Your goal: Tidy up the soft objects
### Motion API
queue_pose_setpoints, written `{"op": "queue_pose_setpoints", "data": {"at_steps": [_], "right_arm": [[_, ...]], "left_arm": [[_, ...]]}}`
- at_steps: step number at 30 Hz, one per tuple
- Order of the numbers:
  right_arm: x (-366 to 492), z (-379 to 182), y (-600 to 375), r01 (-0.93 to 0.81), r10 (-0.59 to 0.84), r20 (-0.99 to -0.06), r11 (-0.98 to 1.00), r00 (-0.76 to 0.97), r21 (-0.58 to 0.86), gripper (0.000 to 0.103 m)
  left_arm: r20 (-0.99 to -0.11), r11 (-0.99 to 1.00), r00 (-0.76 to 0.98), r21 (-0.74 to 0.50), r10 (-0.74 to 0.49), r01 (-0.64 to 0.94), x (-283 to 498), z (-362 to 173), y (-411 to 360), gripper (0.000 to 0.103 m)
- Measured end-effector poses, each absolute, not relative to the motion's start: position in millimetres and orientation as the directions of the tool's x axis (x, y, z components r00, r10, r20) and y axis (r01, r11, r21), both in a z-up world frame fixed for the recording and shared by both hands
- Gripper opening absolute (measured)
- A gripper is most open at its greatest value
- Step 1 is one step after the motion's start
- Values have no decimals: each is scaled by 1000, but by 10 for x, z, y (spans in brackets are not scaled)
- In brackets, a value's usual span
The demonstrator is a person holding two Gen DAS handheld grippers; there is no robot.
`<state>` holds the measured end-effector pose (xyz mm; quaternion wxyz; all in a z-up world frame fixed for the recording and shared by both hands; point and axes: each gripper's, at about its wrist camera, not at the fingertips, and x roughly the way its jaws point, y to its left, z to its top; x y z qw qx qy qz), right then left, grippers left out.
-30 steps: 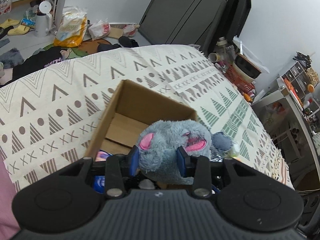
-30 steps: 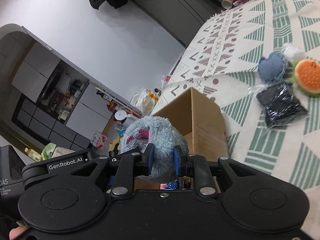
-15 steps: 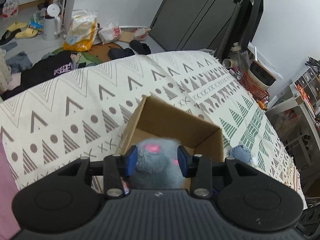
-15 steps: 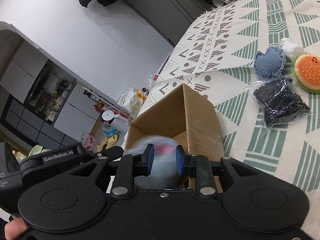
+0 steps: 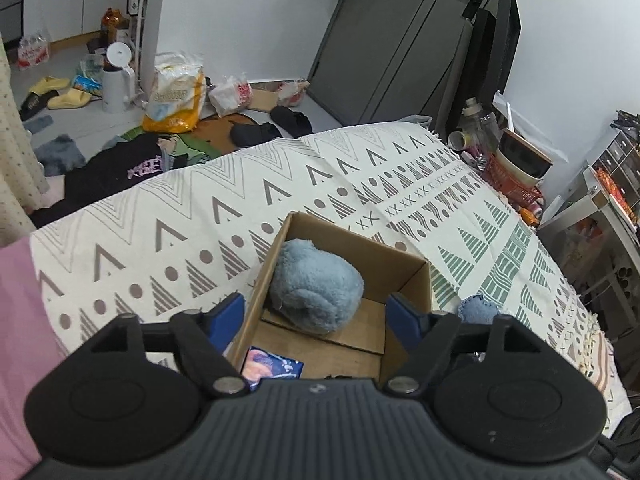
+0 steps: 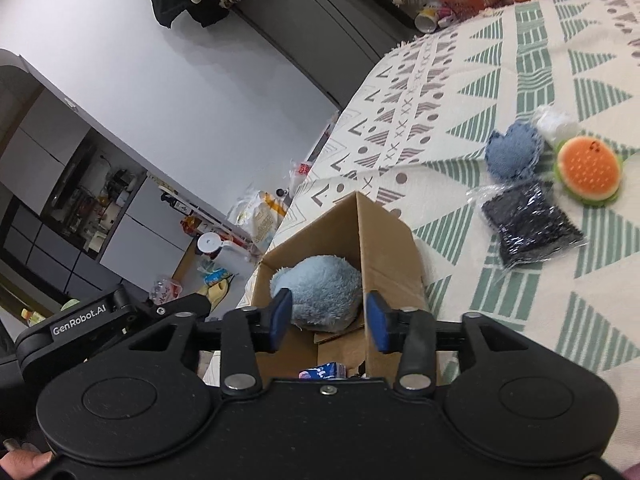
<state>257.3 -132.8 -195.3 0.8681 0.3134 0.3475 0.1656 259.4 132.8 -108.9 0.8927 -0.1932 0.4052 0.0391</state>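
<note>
The blue plush toy (image 5: pixel 316 286) sits inside the cardboard box (image 5: pixel 408 276), resting on the bottom toward the far wall. The left gripper (image 5: pixel 316 318) hangs above the box, jaws spread wide and released, holding nothing. The right gripper (image 6: pixel 326 318) is over the box too, jaws apart and empty. Beside the box on the patterned cloth (image 6: pixel 520 60) lie a denim heart (image 6: pixel 512 154), a burger toy (image 6: pixel 588 170) and a black bagged item (image 6: pixel 530 224)

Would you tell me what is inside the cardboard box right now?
The cardboard box holds a blue plush toy and a blue packet. The left gripper body hides the near end.
</note>
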Motion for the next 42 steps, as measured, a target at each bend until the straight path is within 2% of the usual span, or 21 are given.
{"op": "queue_pose_setpoints", "data": {"at_steps": [4, 9, 13, 15, 19, 21, 23, 30, 34, 37, 42], "right_arm": [[2514, -1871, -1431, -60, 494, -497, 750, 714, 659, 50], [2440, -1766, -1652, -23, 449, -505, 763, 737, 646, 64], [2388, -1701, -1843, 10, 400, -521, 785, 754, 619, 67], [2358, -1678, -1945, 20, 388, -528, 792, 756, 610, 73], [2336, -1581, -2123, 20, 372, -538, 809, 756, 588, 77], [2340, -1490, -2229, 15, 376, -535, 808, 756, 589, 78], [2371, -1399, -2327, -1, 392, -527, 803, 754, 596, 85], [2454, -1103, -2572, -28, 363, -517, 837, 776, 546, 103], [2515, -953, -2691, -43, 356, -513, 851, 781, 524, 103], [2554, -853, -2786, -55, 350, -510, 861, 786, 506, 103], [2634, -778, -2953, -63, 343, -515, 873, 786, 484, 103]], "left_arm": [[-739, 929, 670, -289, -65, -229, 2518, -1010, 1214, 80], [-733, 941, 678, -264, -51, -214, 2436, -917, 1010, 81], [-733, 948, 678, -249, -51, -199, 2396, -840, 832, 86], [-728, 952, 683, -248, -59, -182, 2379, -774, 741, 87], [-724, 955, 685, -252, -81, -154, 2371, -648, 592, 93], [-732, 961, 679, -220, -49, -168, 2379, -594, 498, 94], [-738, 968, 675, -169, -1, -184, 2383, -540, 395, 94], [-718, 974, 696, -166, -11, -156, 2360, -382, 181, 95], [-719, 976, 695, -162, -14, -148, 2391, -315, 44, 96], [-705, 975, 709, -171, -20, -143, 2401, -270, -24, 103], [-679, 972, 733, -191, -31, -136, 2435, -242, -136, 103]]}}
